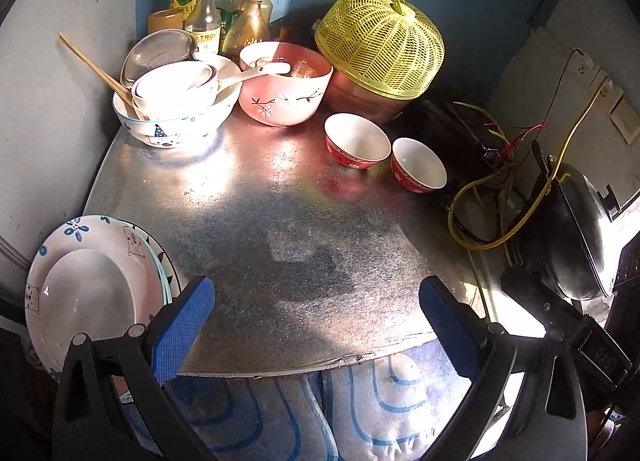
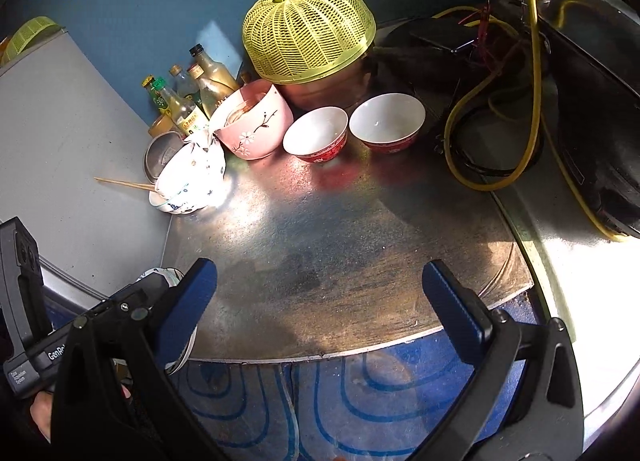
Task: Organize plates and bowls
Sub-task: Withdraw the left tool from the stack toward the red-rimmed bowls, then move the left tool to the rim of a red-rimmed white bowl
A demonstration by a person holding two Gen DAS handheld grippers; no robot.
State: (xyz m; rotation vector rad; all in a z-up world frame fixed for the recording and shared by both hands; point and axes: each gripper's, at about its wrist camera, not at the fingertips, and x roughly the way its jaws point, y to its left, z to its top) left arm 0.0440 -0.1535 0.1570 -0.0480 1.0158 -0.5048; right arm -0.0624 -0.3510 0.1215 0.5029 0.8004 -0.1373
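While both grippers hang over the near edge of the tabletop (image 1: 280, 221), left gripper (image 1: 316, 321) and right gripper (image 2: 320, 301) have jaws wide, holding nothing. Plates (image 1: 92, 285) stacked lower left of the left wrist frame. Two red bowls (image 2: 316, 135) centre, pink bowl (image 2: 256, 121) beside them.

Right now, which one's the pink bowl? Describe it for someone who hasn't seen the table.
Start at the yellow mesh food cover at the back of the metal table. The pink bowl sits just left of it. Unlike the two small red bowls in front, it's larger, with a painted flower branch.
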